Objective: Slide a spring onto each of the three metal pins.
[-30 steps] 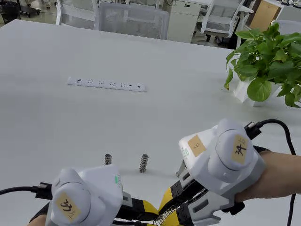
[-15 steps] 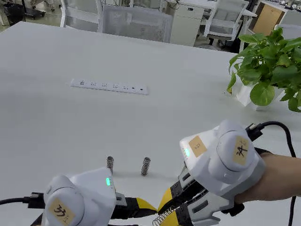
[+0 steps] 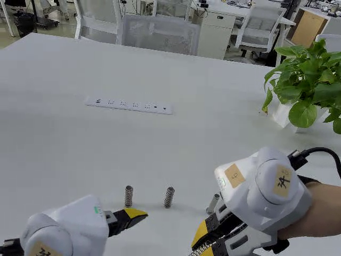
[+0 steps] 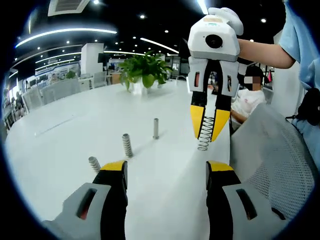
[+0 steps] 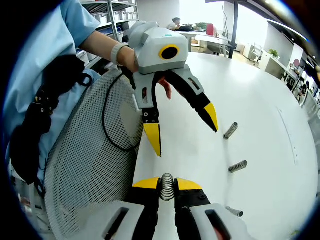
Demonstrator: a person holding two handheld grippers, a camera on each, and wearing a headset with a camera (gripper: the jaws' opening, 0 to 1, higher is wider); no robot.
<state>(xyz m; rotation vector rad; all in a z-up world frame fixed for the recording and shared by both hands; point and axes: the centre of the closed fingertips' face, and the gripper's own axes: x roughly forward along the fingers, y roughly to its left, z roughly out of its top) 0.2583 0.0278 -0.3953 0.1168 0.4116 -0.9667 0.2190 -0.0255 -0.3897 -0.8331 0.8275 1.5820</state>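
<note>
Our right gripper (image 5: 167, 183) pinches the spring (image 4: 206, 134), left gripper (image 4: 166, 168) gapes empty; we should align it upright over the bare right pin (image 4: 156, 128).

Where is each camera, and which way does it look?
Left gripper view: on the left gripper, facing the right gripper holding a small steel coil spring; own open jaws show.
Right gripper view: on the right gripper, facing the left gripper; own jaws pinch the spring.
Head view: on the person's head, looking down at the white table; both grippers and a forearm show.
Both gripper views share the spring.
</note>
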